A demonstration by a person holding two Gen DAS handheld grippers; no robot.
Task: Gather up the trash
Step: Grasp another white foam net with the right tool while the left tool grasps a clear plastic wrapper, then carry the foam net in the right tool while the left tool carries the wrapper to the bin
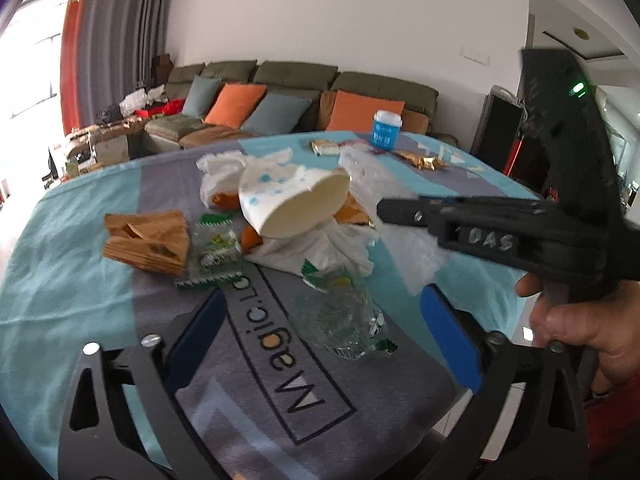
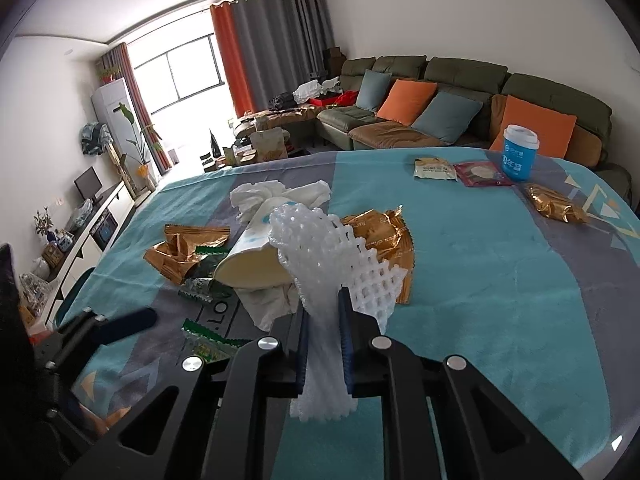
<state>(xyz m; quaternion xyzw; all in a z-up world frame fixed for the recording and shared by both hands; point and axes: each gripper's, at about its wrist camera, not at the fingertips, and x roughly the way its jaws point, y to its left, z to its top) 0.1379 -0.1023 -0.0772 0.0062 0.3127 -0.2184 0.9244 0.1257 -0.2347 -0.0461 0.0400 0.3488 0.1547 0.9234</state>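
Currently the right tongs (image 2: 323, 322) are clamped on the white foam net (image 2: 320, 248) at the near edge of the trash pile on the worktop (image 2: 500, 272). Lift it straight up, clear of the paper cup (image 2: 256, 264). The left tongs (image 1: 320, 324) hover open above the clear wrapper (image 1: 340, 320).

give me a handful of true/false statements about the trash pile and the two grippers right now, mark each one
1. The right hand-held gripper is clamped on the white foam net. True.
2. The left hand-held gripper is shut on a wrapper. False: its jaws stand open with nothing pinched, above a clear plastic wrapper.
3. The paper cup stands upright. False: it lies on its side in the pile.
4. The blue cup stands upright at the far side of the table, apart from the pile. True.
5. The foam net is already in a bin. False: no bin shows.
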